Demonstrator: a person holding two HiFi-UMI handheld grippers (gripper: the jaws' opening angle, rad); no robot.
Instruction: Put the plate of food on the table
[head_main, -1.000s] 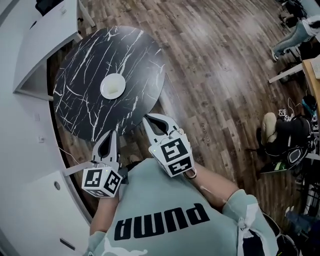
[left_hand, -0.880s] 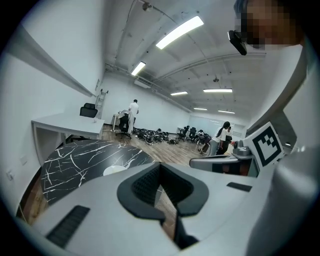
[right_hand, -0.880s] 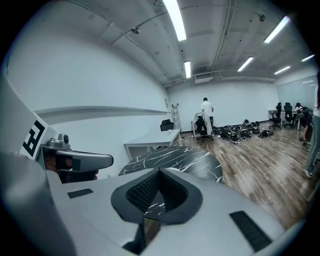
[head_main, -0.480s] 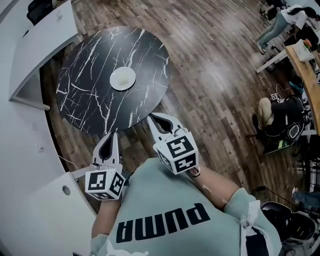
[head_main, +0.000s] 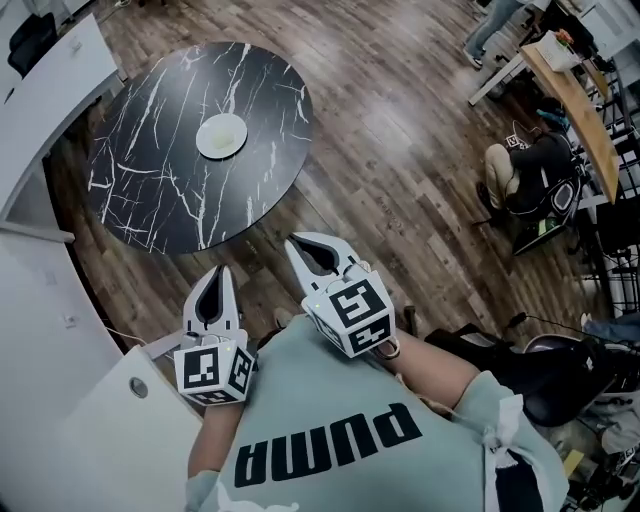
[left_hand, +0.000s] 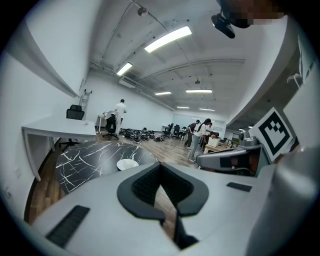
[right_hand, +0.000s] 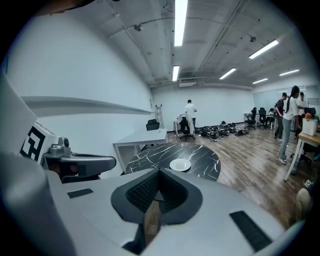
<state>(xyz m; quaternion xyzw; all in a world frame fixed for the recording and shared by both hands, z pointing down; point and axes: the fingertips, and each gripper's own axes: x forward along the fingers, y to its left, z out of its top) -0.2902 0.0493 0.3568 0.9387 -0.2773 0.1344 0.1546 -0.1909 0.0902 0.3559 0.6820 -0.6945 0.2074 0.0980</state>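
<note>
- Black round table (head_main: 150, 190) with white marble veining stands on the far left of the brown wood-plank floor (head_main: 400, 150), well apart from both grippers.
- White round plate (head_main: 221, 135) lies flat near the middle of that tabletop. Something pale sits on it, too small to make out.
- Nothing touches the plate, and nothing else lies on the tabletop.
- Near the person's mint-green shirt (head_main: 330, 420), the grey left gripper (head_main: 216, 272) is held over the floor and points towards the near edge of the table.
- In the left gripper view its dark ribbed pads (left_hand: 142, 187) meet at the tips, so the jaws are closed and hold nothing. Only floor shows through the hollow between them.
- To its right, the grey right gripper (head_main: 294, 243) sits slightly farther forward, also over the floor and short of the table.
- In the right gripper view its jaws likewise meet at the tips, with nothing between them.
- Both gripper views show the plate on the veined table, far beyond the jaw tips.
- White desk (head_main: 50, 75) stands at the far left beside the table.
- On the far right, a seated person in dark clothes (head_main: 530, 165) is near a light wooden desk (head_main: 575, 95).
</note>
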